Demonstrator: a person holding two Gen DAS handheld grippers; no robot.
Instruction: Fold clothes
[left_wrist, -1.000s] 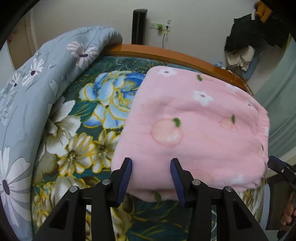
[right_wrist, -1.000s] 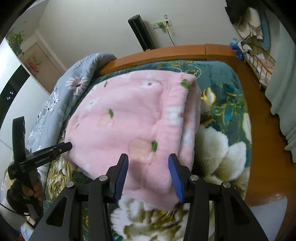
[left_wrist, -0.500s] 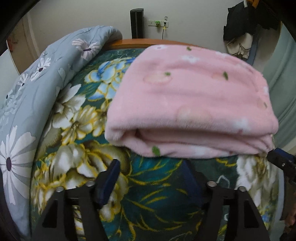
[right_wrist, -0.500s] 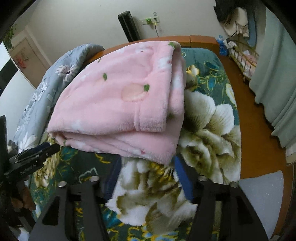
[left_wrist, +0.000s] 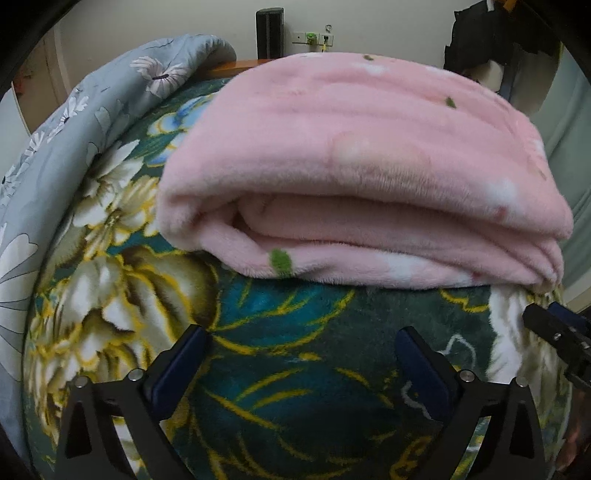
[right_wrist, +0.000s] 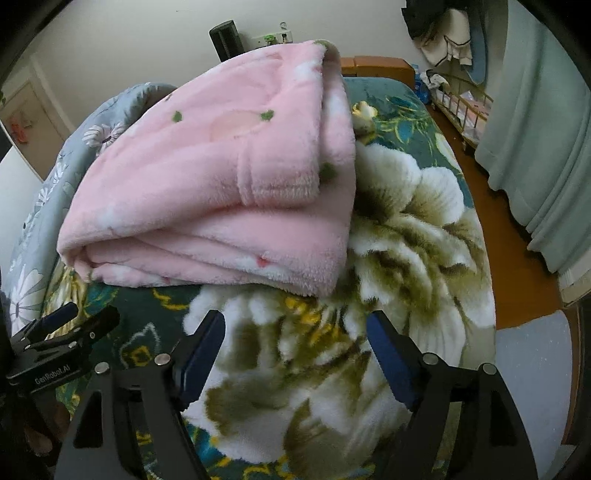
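A pink fleece garment (left_wrist: 354, 177) with peach and leaf prints lies folded in several layers on the green floral bedspread (left_wrist: 295, 376). It also shows in the right wrist view (right_wrist: 221, 192), with a cuff lying on top. My left gripper (left_wrist: 303, 362) is open and empty, low over the bedspread just in front of the folded edge. My right gripper (right_wrist: 295, 347) is open and empty, in front of the garment's right corner. Each gripper shows at the side of the other's view: the right gripper (left_wrist: 554, 332), the left gripper (right_wrist: 62, 332).
A grey-blue daisy quilt (left_wrist: 55, 147) is bunched along the left side of the bed. A wooden headboard (right_wrist: 376, 64) stands behind, with a black speaker (left_wrist: 269, 33) at the wall. Clothes hang at the back right (right_wrist: 447, 37). A curtain (right_wrist: 535, 129) and wooden floor lie on the right.
Both grippers have let go of the pink garment, opened wide and pulled back and down toward the bed's near edge. The garment now lies folded on the bedspread.
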